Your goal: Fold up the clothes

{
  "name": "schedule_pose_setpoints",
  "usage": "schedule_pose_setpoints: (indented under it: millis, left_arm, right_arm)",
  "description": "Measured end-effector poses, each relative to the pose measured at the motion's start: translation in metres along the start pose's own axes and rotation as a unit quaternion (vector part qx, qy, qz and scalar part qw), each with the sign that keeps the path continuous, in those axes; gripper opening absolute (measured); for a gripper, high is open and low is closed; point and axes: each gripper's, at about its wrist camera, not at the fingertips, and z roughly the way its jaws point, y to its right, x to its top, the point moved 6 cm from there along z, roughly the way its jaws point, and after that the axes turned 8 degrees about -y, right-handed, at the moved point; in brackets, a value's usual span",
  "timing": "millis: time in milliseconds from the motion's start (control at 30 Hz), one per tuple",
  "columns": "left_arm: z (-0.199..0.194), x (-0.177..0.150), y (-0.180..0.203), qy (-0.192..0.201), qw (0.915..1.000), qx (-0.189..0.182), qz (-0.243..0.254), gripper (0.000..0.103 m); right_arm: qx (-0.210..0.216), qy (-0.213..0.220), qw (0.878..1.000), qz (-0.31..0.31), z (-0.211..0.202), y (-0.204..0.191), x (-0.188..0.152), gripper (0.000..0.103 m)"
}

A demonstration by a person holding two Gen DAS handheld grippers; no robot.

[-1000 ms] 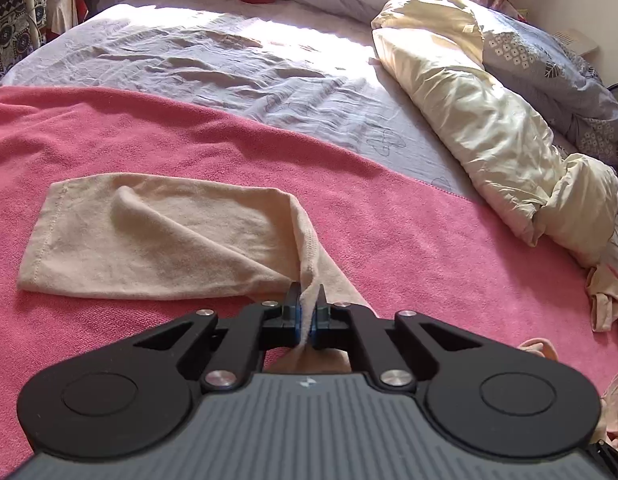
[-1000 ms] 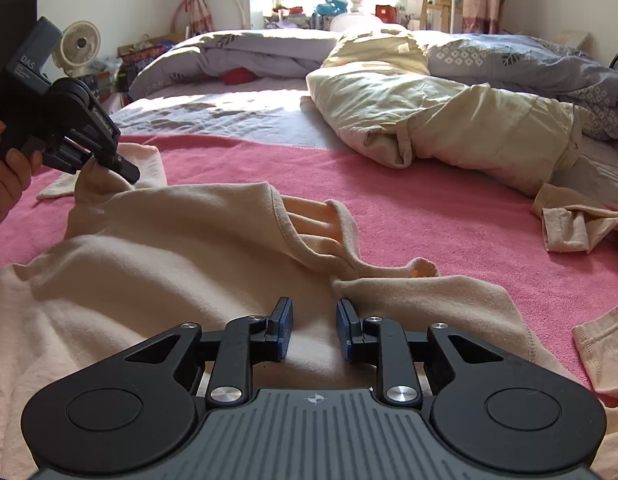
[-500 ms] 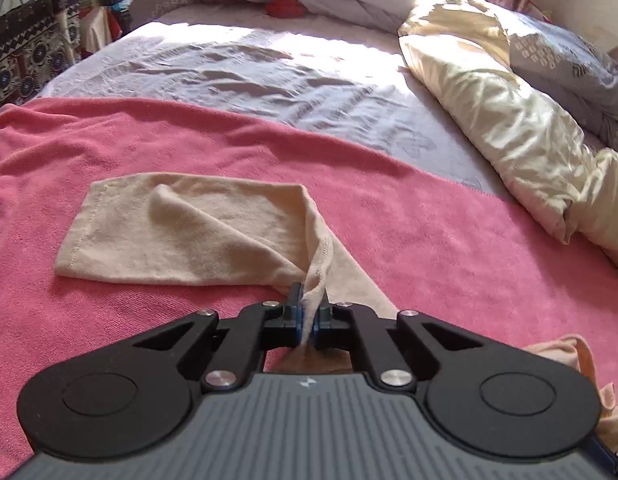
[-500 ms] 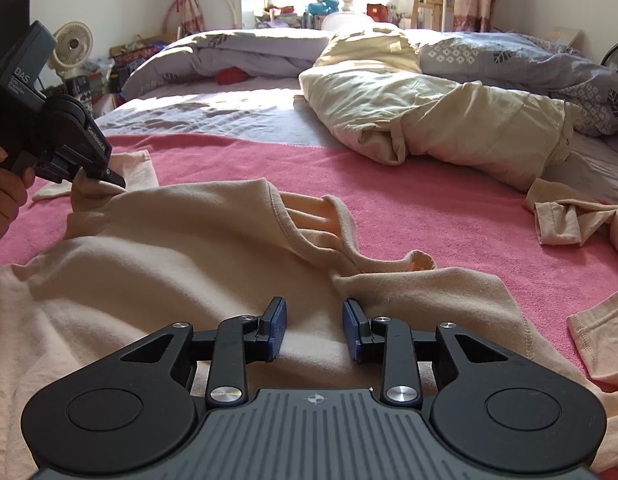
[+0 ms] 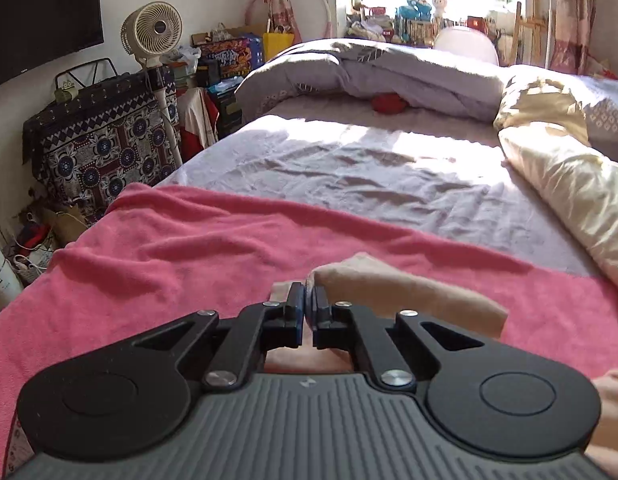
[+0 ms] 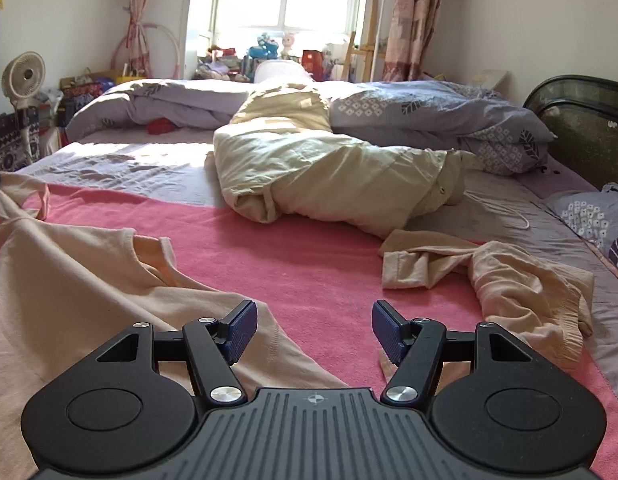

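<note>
Your left gripper (image 5: 308, 309) has its blue pads pressed together on a fold of the beige shirt (image 5: 405, 296), whose sleeve runs from the fingertips off to the right, raised over the pink blanket (image 5: 181, 256). Your right gripper (image 6: 312, 326) has just been opening; its jaws stand wide with nothing between them, bare blanket in the gap. The shirt's body lies below and left of the left pad (image 6: 241, 328), its hem passing just beside that pad. A second beige garment (image 6: 501, 276) lies crumpled to the right, near the right finger, apart from it. Beyond lies a cream duvet (image 6: 333, 176).
</note>
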Motion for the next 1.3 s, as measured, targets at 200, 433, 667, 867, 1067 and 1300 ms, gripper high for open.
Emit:
schedule_pose_setpoints:
  millis: [200,433,667,867,1067,1300]
  left_arm:
    - [0.019,-0.059,-0.036,-0.068,0.9898,0.113,0.054,0.008]
    - [-0.041,-0.031,-0.023,0.034,0.9931,-0.012,0.112,0.032]
    - [-0.057,0.001,0.086,0.087,0.9504,-0.132,0.267,0.057]
    - [-0.025,-0.043,0.185,0.044,0.8956,-0.172,0.408,0.069]
    - [-0.031,-0.086,0.230,0.117,0.8658,-0.141,0.466,0.078]
    - [-0.039,-0.042,0.232,0.063,0.9004,-0.269,0.336,0.097]
  right_arm:
    - [0.028,-0.009,1.000,-0.004,0.028,0.000,0.011,0.069]
    - [0.118,-0.138,0.981,-0.060,0.105,-0.057,0.015,0.033]
    - [0.200,-0.097,0.964,-0.148,-0.016,-0.086,-0.019,0.015]
    - [0.280,-0.135,0.908,-0.280,-0.090,-0.112,-0.084,0.014]
    - [0.264,-0.126,0.928,-0.230,-0.093,-0.095,-0.081,0.016]
    - [0.226,-0.033,0.967,-0.116,-0.087,-0.062,-0.030,0.049]
